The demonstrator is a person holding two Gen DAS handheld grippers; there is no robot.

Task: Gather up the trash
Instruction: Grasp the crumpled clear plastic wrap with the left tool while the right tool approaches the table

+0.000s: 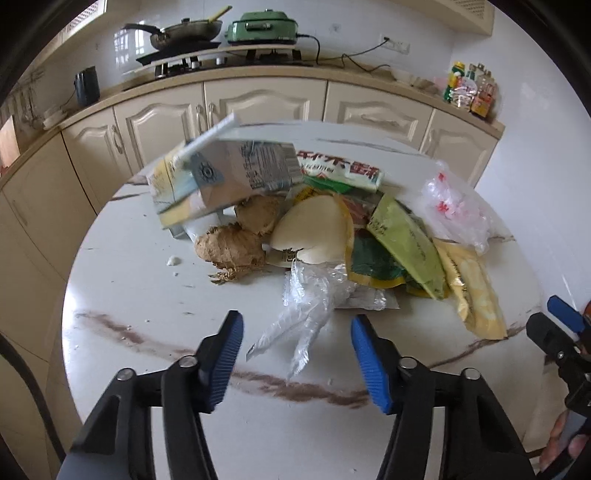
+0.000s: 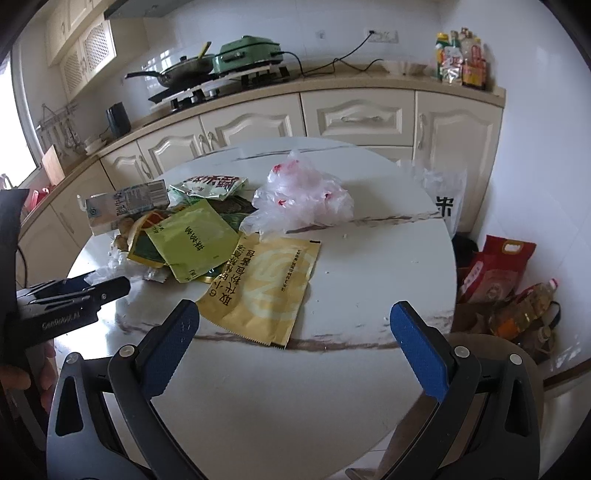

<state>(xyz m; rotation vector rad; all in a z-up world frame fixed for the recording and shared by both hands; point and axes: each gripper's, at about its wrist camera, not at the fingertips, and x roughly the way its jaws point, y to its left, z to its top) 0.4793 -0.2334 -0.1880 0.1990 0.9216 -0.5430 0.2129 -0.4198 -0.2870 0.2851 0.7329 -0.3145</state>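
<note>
Ginger (image 1: 236, 240) lies half hidden beneath tilted carton (image 1: 221, 177).

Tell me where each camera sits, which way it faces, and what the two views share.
Left wrist: sits on the left tongs, looking down across the round table at the trash pile; its own open blue-padded fingers show, the right tongs at the right edge.
Right wrist: sits on the right tongs, open, facing the yellow packet; left tongs at the left edge.
Shared: milk carton, white plastic bag, green cooker.
</note>
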